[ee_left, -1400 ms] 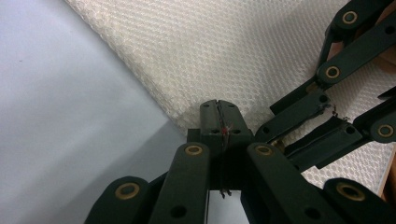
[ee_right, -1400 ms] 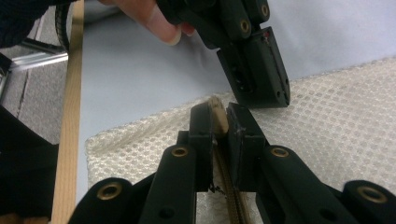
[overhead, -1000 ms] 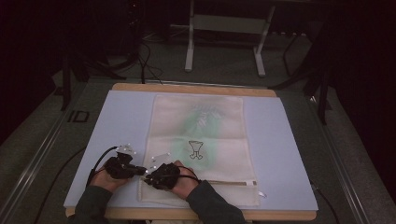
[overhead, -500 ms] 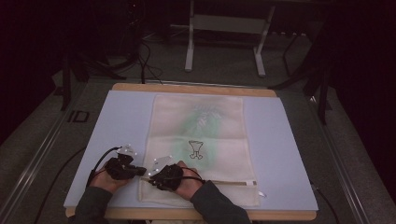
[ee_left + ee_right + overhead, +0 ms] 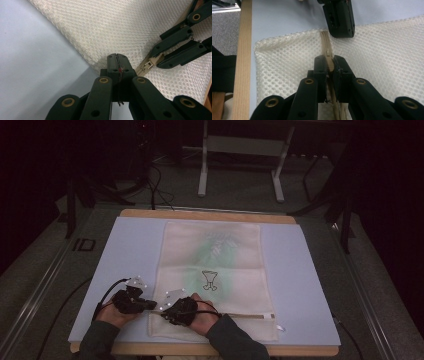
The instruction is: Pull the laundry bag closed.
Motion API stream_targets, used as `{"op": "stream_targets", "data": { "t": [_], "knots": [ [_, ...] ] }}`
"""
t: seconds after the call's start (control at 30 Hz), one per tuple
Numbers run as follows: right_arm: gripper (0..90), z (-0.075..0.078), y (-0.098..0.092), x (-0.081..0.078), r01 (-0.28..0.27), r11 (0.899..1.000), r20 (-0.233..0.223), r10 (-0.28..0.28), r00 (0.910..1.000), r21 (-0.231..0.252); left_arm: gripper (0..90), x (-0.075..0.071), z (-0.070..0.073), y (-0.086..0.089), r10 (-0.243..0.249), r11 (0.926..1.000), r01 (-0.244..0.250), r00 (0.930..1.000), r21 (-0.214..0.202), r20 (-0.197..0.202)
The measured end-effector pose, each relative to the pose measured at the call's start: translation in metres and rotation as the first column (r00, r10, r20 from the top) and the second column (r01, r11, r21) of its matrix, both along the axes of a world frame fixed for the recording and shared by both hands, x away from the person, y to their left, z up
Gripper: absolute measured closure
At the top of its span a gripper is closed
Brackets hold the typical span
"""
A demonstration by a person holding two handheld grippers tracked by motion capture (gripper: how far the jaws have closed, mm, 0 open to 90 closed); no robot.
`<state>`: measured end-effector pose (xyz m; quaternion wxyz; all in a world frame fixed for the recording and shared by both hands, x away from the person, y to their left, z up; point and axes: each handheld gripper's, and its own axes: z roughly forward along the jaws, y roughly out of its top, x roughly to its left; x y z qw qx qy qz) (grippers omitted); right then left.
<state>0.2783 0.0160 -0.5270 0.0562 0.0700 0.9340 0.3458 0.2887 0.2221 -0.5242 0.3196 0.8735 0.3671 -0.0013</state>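
A cream mesh bag with a small goblet print lies flat on the pale blue mat. Its zipper runs along the near edge. My left gripper is shut on the bag's left edge at the zipper's end, with the jaws pinching the mesh. My right gripper points left toward it, shut on the tan zipper pull. In the left gripper view the right gripper's jaws hold that pull. The left gripper sits just beyond the pull in the right gripper view.
The mat covers a wooden table whose edge shows at the back and near my hands. A metal stand and cables are on the dark floor behind. Bare mat lies left and right of the bag.
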Motion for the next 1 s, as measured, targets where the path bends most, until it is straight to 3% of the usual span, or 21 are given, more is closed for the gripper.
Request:
{"op": "stream_targets", "data": {
  "t": [0.53,1.0],
  "knots": [
    [82.2,0.006,-0.015,-0.004,-0.012,0.998,0.031,0.013,0.9994,-0.056,90.0,0.000,-0.001,0.001,-0.005,0.9999,0.005,1.0000,-0.010,0.003],
    [82.2,0.009,-0.030,-0.008,-0.010,0.996,0.030,0.012,0.9995,-0.085,90.0,0.000,-0.001,0.000,-0.004,1.0000,0.004,1.0000,-0.005,0.008]
  ]
}}
